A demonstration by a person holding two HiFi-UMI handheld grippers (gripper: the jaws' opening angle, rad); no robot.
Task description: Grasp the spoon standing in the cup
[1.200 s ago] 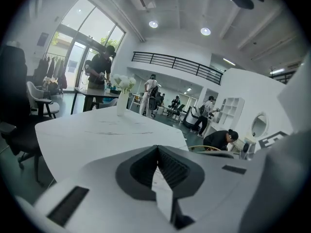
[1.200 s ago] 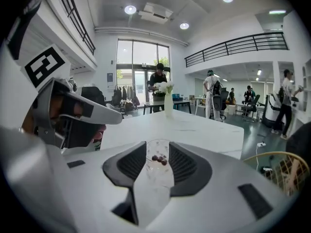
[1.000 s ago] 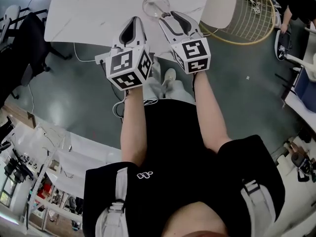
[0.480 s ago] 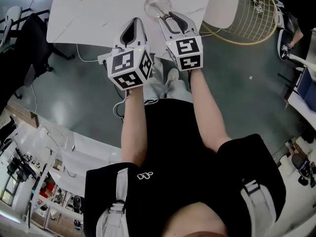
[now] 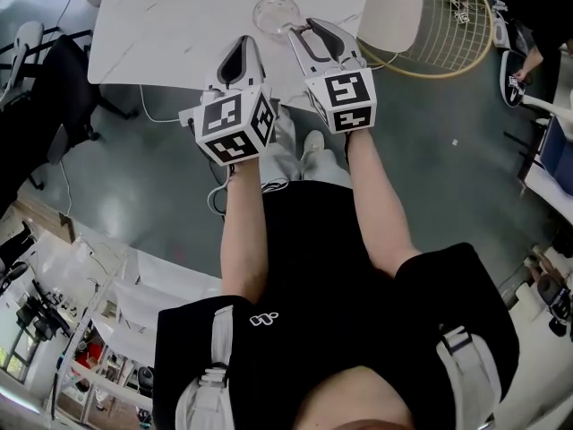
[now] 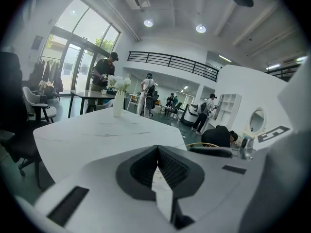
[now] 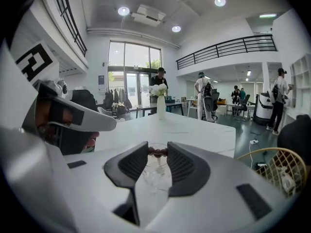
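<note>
Closing on the spoon [image 7: 157, 152] is the step in hand. The right hand-held gripper [image 5: 302, 34] has just been narrowing its jaws, and its ribbed dark pads pinch the brown, beaded handle above the clear glass cup [image 5: 273, 12], upper centre on the white marbled tabletop [image 5: 179, 16]. The left hand-held gripper [image 6: 156, 148] is closed and empty. The next move likely calls for a straight upward draw.

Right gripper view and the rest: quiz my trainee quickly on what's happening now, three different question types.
1. True or false: the left gripper holds the spoon.
2. The cup is: A clear glass, B red plastic, C steel.
3. Fill in: between the right gripper's jaw tips is the ___.
Key: 1 false, its jaws are together, empty. 2 A. 3 spoon; the jaws have just been closing and now pinch it.
</note>
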